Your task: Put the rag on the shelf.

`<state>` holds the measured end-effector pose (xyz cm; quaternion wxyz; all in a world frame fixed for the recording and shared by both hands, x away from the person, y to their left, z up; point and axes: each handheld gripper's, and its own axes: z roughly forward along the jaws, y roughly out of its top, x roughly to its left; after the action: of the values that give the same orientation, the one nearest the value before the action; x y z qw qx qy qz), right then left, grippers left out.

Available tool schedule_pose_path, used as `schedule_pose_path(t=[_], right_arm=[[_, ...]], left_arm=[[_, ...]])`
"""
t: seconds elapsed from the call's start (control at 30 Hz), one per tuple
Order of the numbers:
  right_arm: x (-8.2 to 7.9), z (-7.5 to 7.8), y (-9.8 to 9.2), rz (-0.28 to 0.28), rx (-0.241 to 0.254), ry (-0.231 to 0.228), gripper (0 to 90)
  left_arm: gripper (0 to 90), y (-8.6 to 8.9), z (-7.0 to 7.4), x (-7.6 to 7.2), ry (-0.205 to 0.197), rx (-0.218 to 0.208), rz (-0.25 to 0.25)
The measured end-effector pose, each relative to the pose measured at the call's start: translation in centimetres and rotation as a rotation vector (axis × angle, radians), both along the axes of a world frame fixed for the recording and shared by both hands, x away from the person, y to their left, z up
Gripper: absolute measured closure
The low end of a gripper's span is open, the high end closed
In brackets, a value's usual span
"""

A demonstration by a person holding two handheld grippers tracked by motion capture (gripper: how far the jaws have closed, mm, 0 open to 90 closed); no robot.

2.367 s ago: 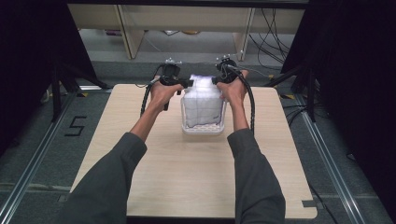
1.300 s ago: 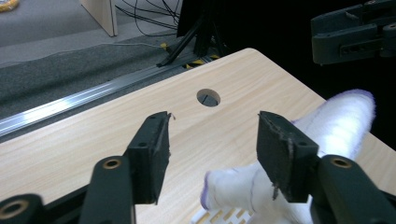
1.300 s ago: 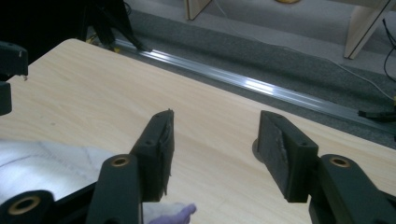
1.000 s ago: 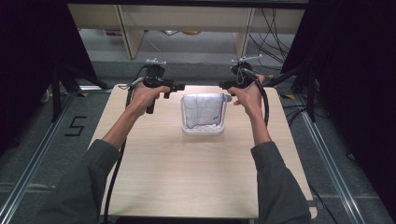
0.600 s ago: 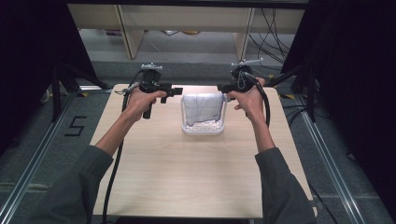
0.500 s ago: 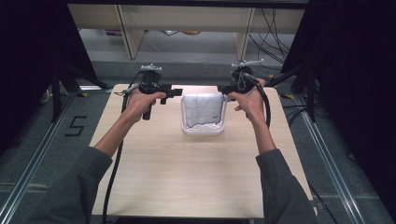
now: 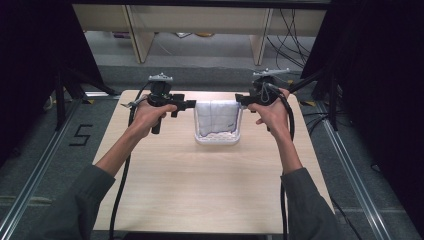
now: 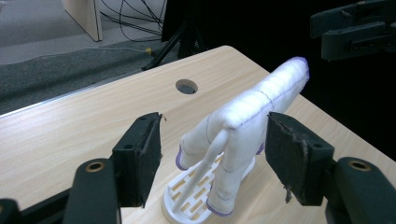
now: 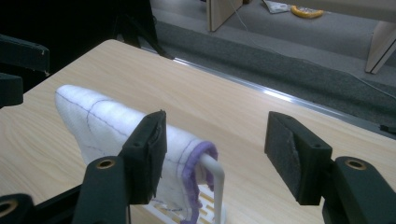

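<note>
A white cloth (image 7: 218,114) with purple stitching hangs over a white rack (image 7: 217,140) near the counter's (image 7: 200,190) far edge. Left tongs (image 7: 191,104) and right tongs (image 7: 239,101) flank the cloth, both apart, gripping nothing. A round hole (image 8: 186,86) lies beyond the rack.

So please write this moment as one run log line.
towel: draped over white rack | left gripper: open, beside towel | right gripper: open, beside towel

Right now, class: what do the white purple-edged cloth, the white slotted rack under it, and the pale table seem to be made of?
White purple-edged cloth: soft quilted fabric, matte; stitched lines, fuzzy surface.
White slotted rack: probably plastic; smooth moulded rod and slotted base.
Pale table: wood or wood-look laminate; light grain, flat satin finish.
</note>
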<state>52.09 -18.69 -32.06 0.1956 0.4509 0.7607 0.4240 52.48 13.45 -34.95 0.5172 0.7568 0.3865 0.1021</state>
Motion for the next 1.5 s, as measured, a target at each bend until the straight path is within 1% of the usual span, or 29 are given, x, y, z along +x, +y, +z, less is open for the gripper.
schedule_pose_path(t=[0.03, 0.07, 0.13, 0.2, 0.23, 0.27, 0.43, 0.53, 0.57, 0.6, 0.63, 0.67, 0.73, 0.83, 0.93, 0.97, 1.03, 1.1, 1.13, 1.17, 1.2, 1.23, 1.27, 1.33, 1.37, 1.4, 1.43, 1.47, 1.5], right_arm=[[-0.2, 0.0, 0.0, -0.007, 0.0, 0.001, 39.0], [-0.3, 0.0, -0.1, 0.006, -0.003, -0.006, 39.0], [-0.7, 0.0, -0.1, 0.008, 0.014, -0.004, 38.7], [-1.0, 0.0, -0.3, 0.017, 0.002, -0.011, 37.7], [-1.1, -0.1, -0.2, 0.018, 0.016, -0.008, 37.0], [-1.3, -0.1, -0.2, 0.016, 0.009, -0.013, 36.5], [-2.0, -0.4, -0.3, 0.029, 0.024, -0.015, 35.1], [-2.5, -0.5, -0.3, 0.033, 0.029, -0.018, 34.8], [-2.7, -0.6, -0.3, 0.04, 0.02, -0.029, 34.6], [-2.9, -0.7, -0.2, 0.035, 0.024, -0.021, 34.5], [-3.0, -0.8, -0.2, 0.046, 0.022, -0.031, 34.5], [-3.2, -0.8, -0.1, 0.044, 0.026, -0.026, 34.4], [-3.5, -1.1, -0.1, 0.055, 0.026, -0.036, 34.4], [-4.2, -1.3, 0.1, 0.061, 0.043, -0.02, 34.2], [-4.7, -1.7, 0.2, 0.073, 0.034, -0.029, 33.9], [-4.9, -1.9, 0.4, 0.078, 0.045, -0.03, 33.7], [-5.1, -2.2, 0.5, 0.094, 0.032, -0.032, 33.5], [-5.5, -2.5, 0.5, 0.09, 0.044, -0.026, 33.0], [-5.6, -2.7, 0.5, 0.096, 0.042, -0.033, 32.6], [-5.8, -2.8, 0.5, 0.093, 0.041, -0.024, 32.4], [-6.0, -3.0, 0.6, 0.09, 0.051, -0.025, 32.2], [-6.1, -3.1, 0.5, 0.101, 0.047, -0.025, 32.1], [-6.3, -3.3, 0.5, 0.105, 0.062, -0.016, 31.9], [-6.7, -3.8, 0.6, 0.101, 0.072, -0.016, 31.5], [-6.8, -4.1, 0.6, 0.107, 0.069, -0.029, 31.4], [-7.0, -4.3, 0.7, 0.11, 0.074, -0.018, 31.4], [-7.2, -4.5, 0.6, 0.113, 0.07, -0.022, 31.4], [-7.3, -4.8, 0.7, 0.115, 0.08, -0.026, 31.4], [-7.3, -5.1, 0.8, 0.121, 0.068, -0.018, 31.3]], left_arm=[[34.7, 0.0, 0.0, -0.2, -0.004, -0.001, 0.002], [34.6, 0.1, 0.0, -0.3, -0.007, 0.002, -0.002], [33.6, 0.1, -0.1, -0.7, -0.008, 0.003, 0.001], [32.7, 0.2, -0.2, -1.0, -0.009, -0.004, -0.004], [32.3, 0.2, -0.2, -1.2, -0.007, -0.009, -0.003], [31.5, 0.2, -0.2, -1.3, -0.007, -0.004, -0.011], [30.6, 0.3, -0.5, -2.4, -0.008, -0.015, -0.011], [30.3, 0.2, -0.7, -3.1, -0.012, -0.015, -0.022], [30.4, 0.3, -0.8, -3.3, -0.009, -0.02, -0.031], [30.3, 0.2, -0.8, -3.5, -0.011, -0.023, -0.032], [30.3, 0.3, -0.9, -3.7, -0.015, -0.021, -0.034], [30.4, 0.3, -0.9, -4.0, -0.019, -0.018, -0.032], [30.3, 0.4, -1.0, -4.5, -0.039, -0.003, -0.032], [30.3, 0.6, -1.2, -5.2, -0.037, -0.018, -0.035], [30.3, 0.8, -1.7, -5.8, -0.033, -0.033, -0.043], [30.3, 0.7, -1.9, -6.1, -0.027, -0.042, -0.048], [30.1, 0.7, -2.1, -6.6, -0.023, -0.042, -0.06], [30.0, 0.6, -2.5, -7.1, -0.025, -0.049, -0.072], [30.0, 0.5, -2.6, -7.3, -0.02, -0.048, -0.077], [30.0, 0.4, -2.8, -7.6, -0.024, -0.055, -0.081], [30.0, 0.4, -2.8, -7.8, -0.023, -0.048, -0.083], [29.9, 0.4, -3.0, -8.0, -0.027, -0.046, -0.083], [29.9, 0.4, -3.1, -8.1, -0.026, -0.046, -0.085], [29.9, 0.3, -3.4, -8.5, -0.023, -0.048, -0.095], [29.9, 0.3, -3.6, -8.7, -0.024, -0.05, -0.099], [29.8, 0.3, -3.7, -8.9, -0.026, -0.048, -0.103], [29.8, 0.2, -3.9, -9.1, -0.03, -0.043, -0.102], [29.8, 0.2, -4.1, -9.3, -0.035, -0.034, -0.103], [29.8, 0.2, -4.2, -9.3, -0.036, -0.031, -0.107]])
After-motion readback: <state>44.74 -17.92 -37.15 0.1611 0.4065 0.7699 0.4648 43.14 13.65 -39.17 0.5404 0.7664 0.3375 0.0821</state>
